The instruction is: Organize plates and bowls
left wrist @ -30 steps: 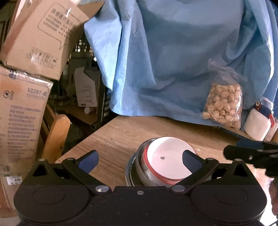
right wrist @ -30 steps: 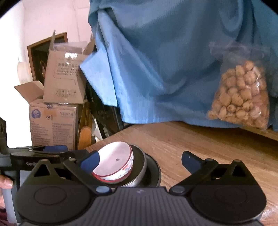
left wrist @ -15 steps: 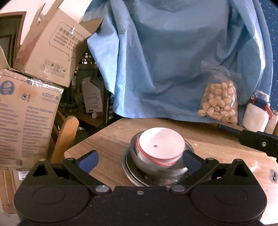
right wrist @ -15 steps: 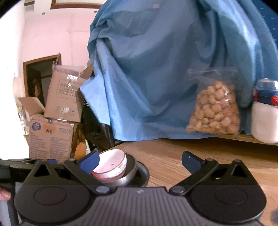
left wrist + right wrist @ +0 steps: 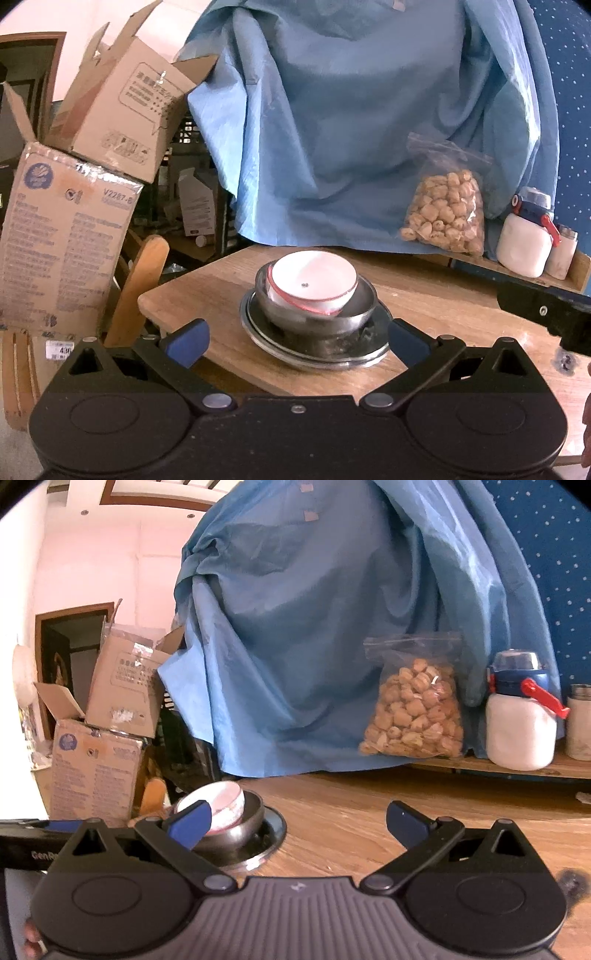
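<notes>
A white bowl with a red rim [image 5: 314,280] sits tilted inside a steel bowl [image 5: 317,314], which rests on a steel plate [image 5: 314,350] near the table's left corner. My left gripper [image 5: 295,338] hangs open just in front of this stack, its blue pads to either side and touching nothing. In the right wrist view the same white bowl [image 5: 225,805], steel bowl [image 5: 236,830] and plate [image 5: 269,834] lie at the lower left. My right gripper [image 5: 299,821] is open and empty over bare wood to the right of the stack.
The wooden table [image 5: 443,306] ends close to the stack on the left. Beyond it stand cardboard boxes [image 5: 70,229] and a wooden chair back [image 5: 140,280]. A blue cloth [image 5: 369,129], a bag of nuts [image 5: 443,210] and a white jar [image 5: 524,240] line the back.
Both grippers have drawn back and risen from the stack, which now looks smaller and farther away. The stack itself has stayed put, and both grippers stay open.
</notes>
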The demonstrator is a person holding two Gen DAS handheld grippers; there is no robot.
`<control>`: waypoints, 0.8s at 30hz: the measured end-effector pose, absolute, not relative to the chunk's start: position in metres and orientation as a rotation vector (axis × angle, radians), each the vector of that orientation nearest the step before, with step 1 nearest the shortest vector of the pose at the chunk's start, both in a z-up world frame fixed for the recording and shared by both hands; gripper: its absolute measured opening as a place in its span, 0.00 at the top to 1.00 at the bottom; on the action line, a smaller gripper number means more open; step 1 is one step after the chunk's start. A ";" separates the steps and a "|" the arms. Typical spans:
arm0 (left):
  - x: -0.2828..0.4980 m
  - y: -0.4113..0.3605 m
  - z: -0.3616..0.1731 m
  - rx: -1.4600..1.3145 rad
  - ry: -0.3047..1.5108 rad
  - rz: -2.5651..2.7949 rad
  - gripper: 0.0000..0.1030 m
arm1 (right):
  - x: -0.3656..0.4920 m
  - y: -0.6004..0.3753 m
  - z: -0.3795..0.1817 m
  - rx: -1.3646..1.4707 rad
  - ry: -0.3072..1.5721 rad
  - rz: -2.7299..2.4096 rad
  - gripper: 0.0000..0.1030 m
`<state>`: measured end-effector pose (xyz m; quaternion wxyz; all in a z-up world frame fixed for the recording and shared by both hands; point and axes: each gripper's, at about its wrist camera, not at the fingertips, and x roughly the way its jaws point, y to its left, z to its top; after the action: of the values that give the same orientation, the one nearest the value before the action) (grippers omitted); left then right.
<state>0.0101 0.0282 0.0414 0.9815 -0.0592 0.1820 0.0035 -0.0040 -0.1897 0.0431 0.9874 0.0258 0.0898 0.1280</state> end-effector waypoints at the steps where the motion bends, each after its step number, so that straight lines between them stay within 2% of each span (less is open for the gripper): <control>1: 0.007 0.026 0.039 -0.118 0.364 0.011 0.01 | -0.007 -0.190 0.041 0.045 0.180 0.250 0.00; 24: -0.032 0.020 -0.004 -0.127 0.347 -0.002 0.01 | -0.059 -0.212 -0.019 0.106 0.184 0.043 0.00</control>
<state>-0.0323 0.0200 -0.0042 0.9829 -0.0633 0.1727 -0.0012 -0.0591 -0.2120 -0.0194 0.9941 0.0527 0.0919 0.0214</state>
